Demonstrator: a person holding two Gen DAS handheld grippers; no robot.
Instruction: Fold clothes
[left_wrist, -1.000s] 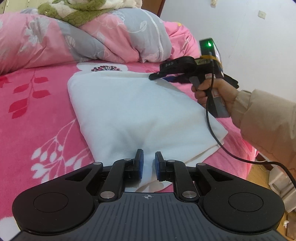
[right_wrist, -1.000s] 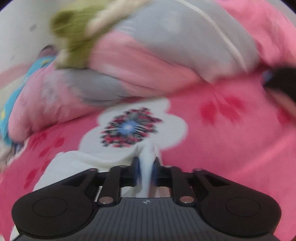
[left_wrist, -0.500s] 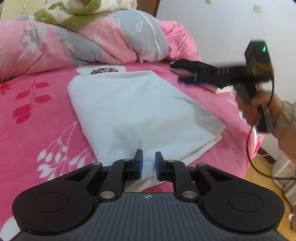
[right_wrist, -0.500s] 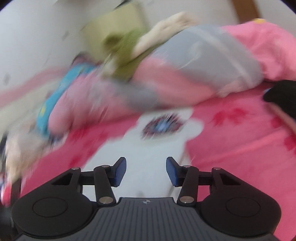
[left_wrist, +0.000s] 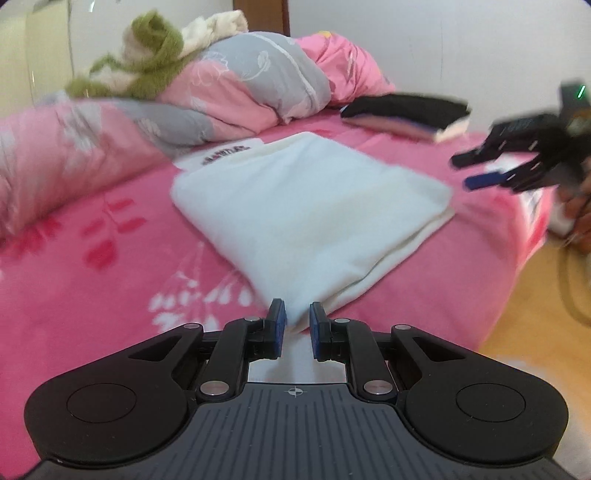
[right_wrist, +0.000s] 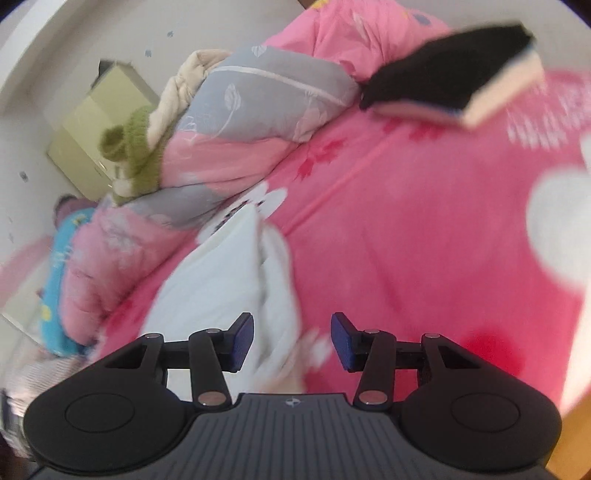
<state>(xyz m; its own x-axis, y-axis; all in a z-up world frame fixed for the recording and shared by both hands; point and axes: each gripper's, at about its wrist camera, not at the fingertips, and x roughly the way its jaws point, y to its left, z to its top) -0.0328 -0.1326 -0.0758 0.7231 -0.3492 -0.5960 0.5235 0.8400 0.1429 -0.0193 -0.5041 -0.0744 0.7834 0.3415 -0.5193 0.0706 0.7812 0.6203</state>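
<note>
Now the left gripper (left_wrist: 294, 325) pinches the folded white garment's (left_wrist: 310, 206) near corner; its long axis runs ahead. Right gripper (right_wrist: 291, 341), fingers spread, hangs empty alongside.

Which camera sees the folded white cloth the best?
The left wrist view. There the whole white cloth lies folded on the pink bed, every edge showing. The right wrist view catches only one blurry part of it, cut off by the gripper's body.
</note>
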